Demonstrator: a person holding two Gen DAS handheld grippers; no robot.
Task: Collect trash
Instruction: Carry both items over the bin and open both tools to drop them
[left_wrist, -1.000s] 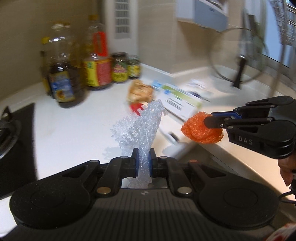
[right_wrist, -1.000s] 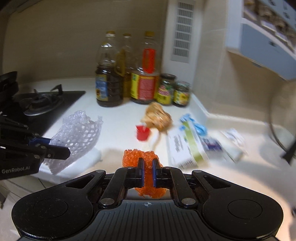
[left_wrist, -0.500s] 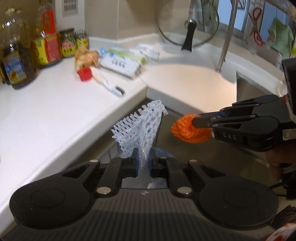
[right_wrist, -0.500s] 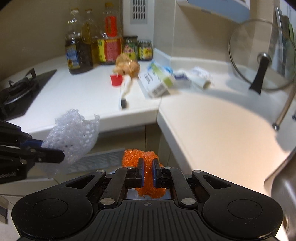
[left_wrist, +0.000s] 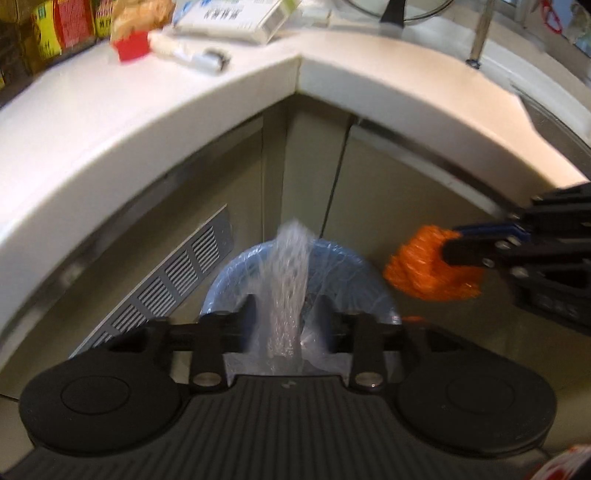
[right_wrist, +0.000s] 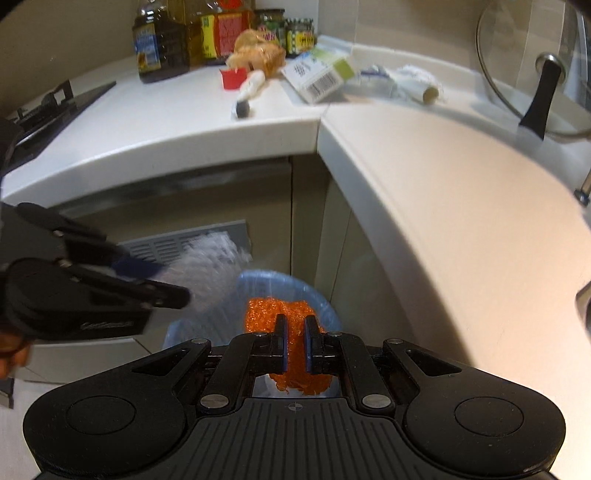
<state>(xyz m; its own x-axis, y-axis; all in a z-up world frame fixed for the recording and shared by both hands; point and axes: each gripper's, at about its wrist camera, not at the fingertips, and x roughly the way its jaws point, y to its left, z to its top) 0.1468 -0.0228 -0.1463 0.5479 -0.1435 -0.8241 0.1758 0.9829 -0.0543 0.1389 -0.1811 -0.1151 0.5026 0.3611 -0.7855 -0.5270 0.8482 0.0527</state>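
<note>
From the left wrist, the left gripper, jaws just parted, lets the blurred white foam net hang between them over the blue-lined bin, while from the right wrist the right gripper pinches the orange mesh, hiding the bin's inside.

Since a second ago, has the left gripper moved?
Yes. The left gripper has dropped from above the countertop to below its edge, over the blue-lined bin; its jaws have just been opening around the clear mesh.
</note>
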